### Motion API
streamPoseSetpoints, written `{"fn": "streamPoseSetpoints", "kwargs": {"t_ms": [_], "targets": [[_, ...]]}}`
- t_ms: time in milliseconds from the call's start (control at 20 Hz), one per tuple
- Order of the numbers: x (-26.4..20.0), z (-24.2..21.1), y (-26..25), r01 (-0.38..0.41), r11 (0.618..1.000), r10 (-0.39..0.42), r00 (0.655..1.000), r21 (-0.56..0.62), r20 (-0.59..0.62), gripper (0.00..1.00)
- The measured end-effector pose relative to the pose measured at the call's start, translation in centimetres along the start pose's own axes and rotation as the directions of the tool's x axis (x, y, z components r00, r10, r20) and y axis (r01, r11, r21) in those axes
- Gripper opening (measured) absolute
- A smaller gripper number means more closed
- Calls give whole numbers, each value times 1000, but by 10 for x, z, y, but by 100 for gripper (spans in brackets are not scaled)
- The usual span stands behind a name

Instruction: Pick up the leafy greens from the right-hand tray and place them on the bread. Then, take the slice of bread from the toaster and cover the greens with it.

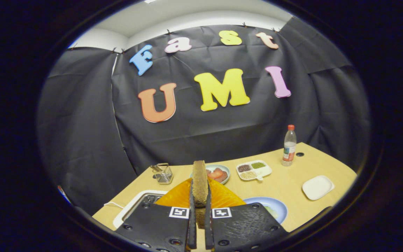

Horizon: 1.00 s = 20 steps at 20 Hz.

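brown bread slice [199,182] | black gripper [199,224] fingers | orange toaster [177,197], seemingly | blue plate [276,206] | white tray [317,187]

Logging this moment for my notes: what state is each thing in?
hand-held gripper: shut on the bread slice
bread slice: held upright, edge-on, between the fingers
bottle: upright, capped
divided dish: compartments filled with grains
bowl: holds red pieces
white square plate: bare
wire basket: upright
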State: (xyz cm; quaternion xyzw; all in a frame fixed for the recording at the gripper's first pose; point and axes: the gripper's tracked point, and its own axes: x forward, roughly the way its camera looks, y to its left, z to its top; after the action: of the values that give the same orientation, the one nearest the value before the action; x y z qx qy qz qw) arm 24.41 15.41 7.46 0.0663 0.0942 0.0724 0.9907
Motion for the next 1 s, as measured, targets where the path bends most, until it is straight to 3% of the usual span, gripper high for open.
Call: {"fn": "streamPoseSetpoints", "kwargs": {"t_ms": [350, 800, 1000], "targets": [[30, -53, -56, 68, 995, -63, 996, 70, -68, 9], [40, -96, -94, 81, 959, -51, 992, 272, -113, 9], [40, -107, -122, 116, 948, -81, 989, 297, -127, 9]]}}
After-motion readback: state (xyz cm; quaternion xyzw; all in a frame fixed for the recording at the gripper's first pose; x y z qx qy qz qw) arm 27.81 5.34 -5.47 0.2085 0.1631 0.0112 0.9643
